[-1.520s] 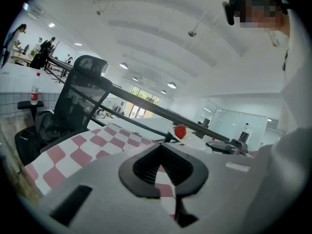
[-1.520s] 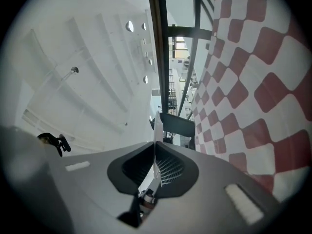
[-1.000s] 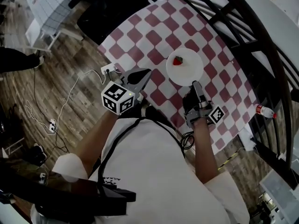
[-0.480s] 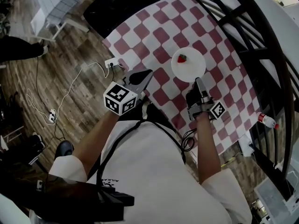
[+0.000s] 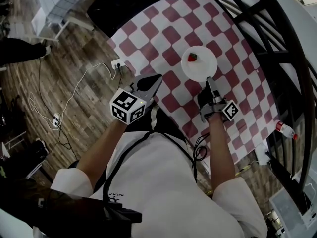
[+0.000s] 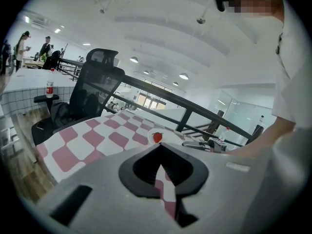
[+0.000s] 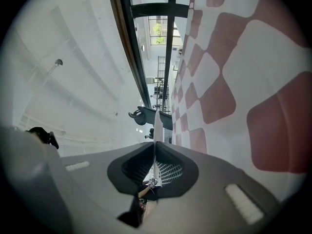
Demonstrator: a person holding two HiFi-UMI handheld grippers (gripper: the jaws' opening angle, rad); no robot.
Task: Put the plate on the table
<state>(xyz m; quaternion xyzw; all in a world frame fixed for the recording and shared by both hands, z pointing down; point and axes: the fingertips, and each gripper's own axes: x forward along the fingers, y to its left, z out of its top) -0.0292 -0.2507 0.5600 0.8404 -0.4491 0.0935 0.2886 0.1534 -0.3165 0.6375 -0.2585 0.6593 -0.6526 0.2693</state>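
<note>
Grip first: the rim of the round white plate (image 5: 199, 67) is pinched edge-on between the jaws of the right gripper (image 5: 208, 81), which are closed down to a sliver on it. The plate is held flat over the middle of the table (image 5: 148, 31), well in from the near edge. The table is covered with a red-and-white checked cloth (image 5: 233, 100). Whether the plate is actually touching the cloth can't really be made out from above, tbh. A small red strawberry (image 5: 192, 57) is sat on the plate, on the side away from the right gripper. The left gripper (image 5: 156, 78) is held over the near edge, jaws shut with nothing caught between them, off to the plate's left and not touching it.
</note>
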